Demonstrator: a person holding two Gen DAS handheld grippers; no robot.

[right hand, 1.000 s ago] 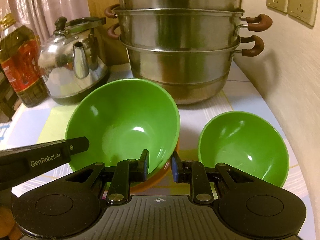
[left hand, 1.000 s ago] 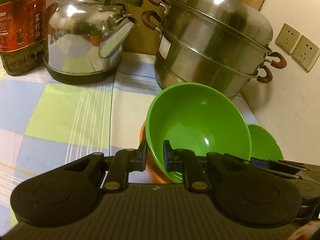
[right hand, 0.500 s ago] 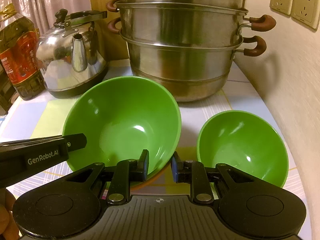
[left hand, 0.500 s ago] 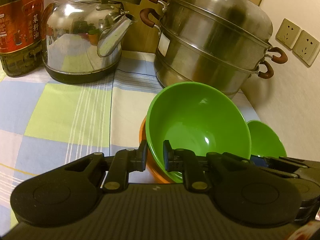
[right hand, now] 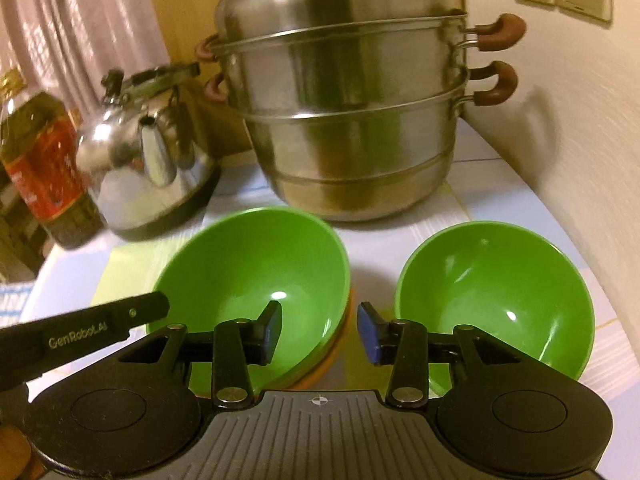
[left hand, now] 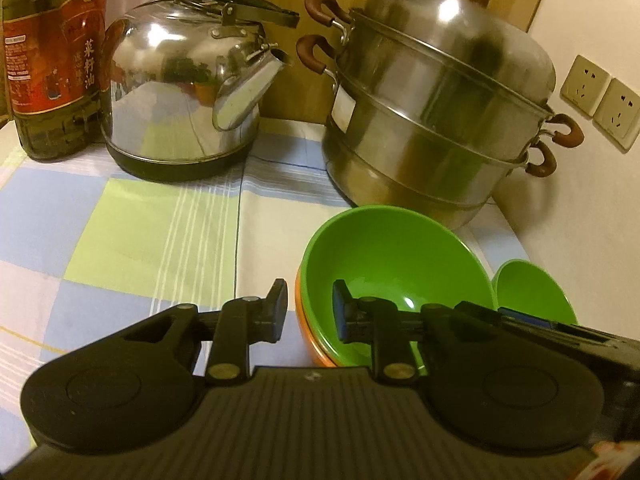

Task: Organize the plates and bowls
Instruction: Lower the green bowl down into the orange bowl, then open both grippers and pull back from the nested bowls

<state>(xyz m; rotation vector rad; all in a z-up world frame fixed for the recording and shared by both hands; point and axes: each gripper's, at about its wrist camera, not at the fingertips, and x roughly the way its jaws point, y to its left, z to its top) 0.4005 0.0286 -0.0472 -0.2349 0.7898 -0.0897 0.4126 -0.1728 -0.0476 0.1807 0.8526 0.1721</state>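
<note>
A large green bowl [left hand: 392,264] [right hand: 256,272] sits nested in an orange bowl [left hand: 310,344] [right hand: 320,374] on the checked cloth. My left gripper [left hand: 310,307] straddles its near-left rim; its jaws are opening and the pads stand off the rim. My right gripper [right hand: 320,330] straddles the near-right rim, one finger inside the bowl and one outside. Its jaws are also opening, with clear gaps on both sides. A smaller green bowl [right hand: 494,300] [left hand: 528,290] stands alone to the right. One left-gripper finger [right hand: 100,326] shows at the right wrist view's left edge.
Close behind the bowls stands a tall steel steamer pot [left hand: 436,120] [right hand: 344,112]. A steel kettle [left hand: 184,92] and an oil bottle [left hand: 52,60] stand at the back left. The wall with sockets [left hand: 600,96] runs just right of the small bowl. Checked cloth [left hand: 132,232] lies bare to the left.
Both grippers had their jaws pinched on the large green bowl's rim; both pairs have now parted from it. The bowl rests lower in the orange bowl.
</note>
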